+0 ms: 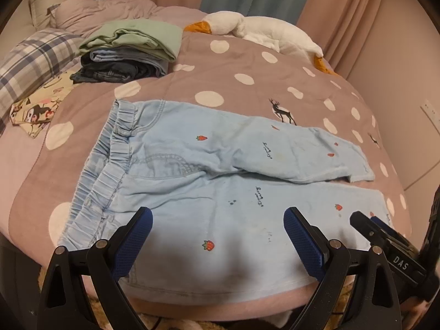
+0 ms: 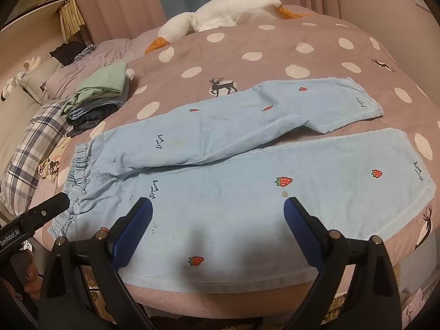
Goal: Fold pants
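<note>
So the pants (image 1: 209,181) are laid out flat on the bed (image 1: 247,63), long axis running left to right across my view. Waistband is at the left end, cuffs at the right. The two legs are side by side, the far one angled slightly so its cuff splays away from the near one, with a strip of the quilt showing between them at the cuff end.

Left tongs (image 1: 218,217) are wide open and holding nothing, aimed forward over the near leg just right of the waistband. Right tongs (image 2: 218,206) are spread too, also holding nothing, hanging over the middle of the near leg. I can't tell whether either set touches the cloth. They sit side by side along the near edge of the bed, each peeking into the other's camera.

A stack (image 1: 129,52) of folded clothes sits at the back left, well apart from the pants, and a plush goose (image 1: 264,33) lies along the far edge.
</note>
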Demonstrator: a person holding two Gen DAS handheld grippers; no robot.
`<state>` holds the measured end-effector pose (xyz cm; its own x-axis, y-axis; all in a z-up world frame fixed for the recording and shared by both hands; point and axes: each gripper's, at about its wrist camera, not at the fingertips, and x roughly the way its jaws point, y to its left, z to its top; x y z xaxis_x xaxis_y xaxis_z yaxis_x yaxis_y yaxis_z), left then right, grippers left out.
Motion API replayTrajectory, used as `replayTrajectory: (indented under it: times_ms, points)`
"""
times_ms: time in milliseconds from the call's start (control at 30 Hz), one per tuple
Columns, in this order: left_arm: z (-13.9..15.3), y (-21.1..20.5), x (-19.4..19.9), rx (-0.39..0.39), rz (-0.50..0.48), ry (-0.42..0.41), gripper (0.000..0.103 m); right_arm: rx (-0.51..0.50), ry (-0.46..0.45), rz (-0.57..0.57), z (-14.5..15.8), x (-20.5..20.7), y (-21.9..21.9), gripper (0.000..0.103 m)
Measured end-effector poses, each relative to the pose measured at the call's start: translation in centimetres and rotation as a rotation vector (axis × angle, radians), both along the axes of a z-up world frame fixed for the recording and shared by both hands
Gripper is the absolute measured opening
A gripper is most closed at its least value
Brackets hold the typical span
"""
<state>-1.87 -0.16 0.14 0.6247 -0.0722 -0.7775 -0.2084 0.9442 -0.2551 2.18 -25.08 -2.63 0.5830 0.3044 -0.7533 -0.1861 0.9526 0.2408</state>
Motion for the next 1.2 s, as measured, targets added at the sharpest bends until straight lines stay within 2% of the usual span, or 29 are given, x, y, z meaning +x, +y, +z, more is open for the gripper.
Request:
replayTrajectory:
  times_ms: [500,633,800,900,967,1033,1067,1100,1133,1200]
  points:
    - [-0.3,1.2,0.0,-0.015,-0.007,-0.015,0.096,0.004,0.006,-0.035,-0.5,0.7,-1.2,0.096]
    - [-0.3,5.5,-0.3,-0.002,0.106,-0.037,0.096,-0.021,0.033,-0.111,-1.6,1.6,-3.3,0.096]
    - [-3.0,10.6,-1.5,-0.020,0.255,0.038,0.096,-0.041,0.062,-0.230,-2.9,2.6,-6.9,0.095]
    - [-4.8,11.6,-2.1,-0.047,0.289,0.088,0.096,-0.055,0.078,-0.312,-3.5,2.9,-9.4,0.095]
    - [-6.1,12.0,-2.3,-0.102,0.295,0.111,0.095,-0.055,0.085,-0.361,-3.7,2.9,-11.3,0.095]
    - [-7.0,12.3,-2.2,-0.172,0.291,0.123,0.086,-0.054,0.085,-0.429,-3.9,2.8,-14.0,0.095]
    - [-7.3,12.3,-2.0,-0.206,0.282,0.126,0.077,-0.044,0.080,-0.478,-3.9,2.7,-16.0,0.095]
    - [-7.8,12.3,-1.9,-0.240,0.269,0.126,0.074,-0.035,0.081,-0.518,-3.9,2.6,-17.5,0.094]
    - [-8.3,12.4,-1.7,-0.266,0.264,0.129,0.073,-0.025,0.084,-0.563,-3.9,2.5,-19.1,0.093]
    - [-8.9,12.3,-1.5,-0.283,0.263,0.125,0.063,-0.003,0.094,-0.658,-4.5,2.3,-23.0,0.091]
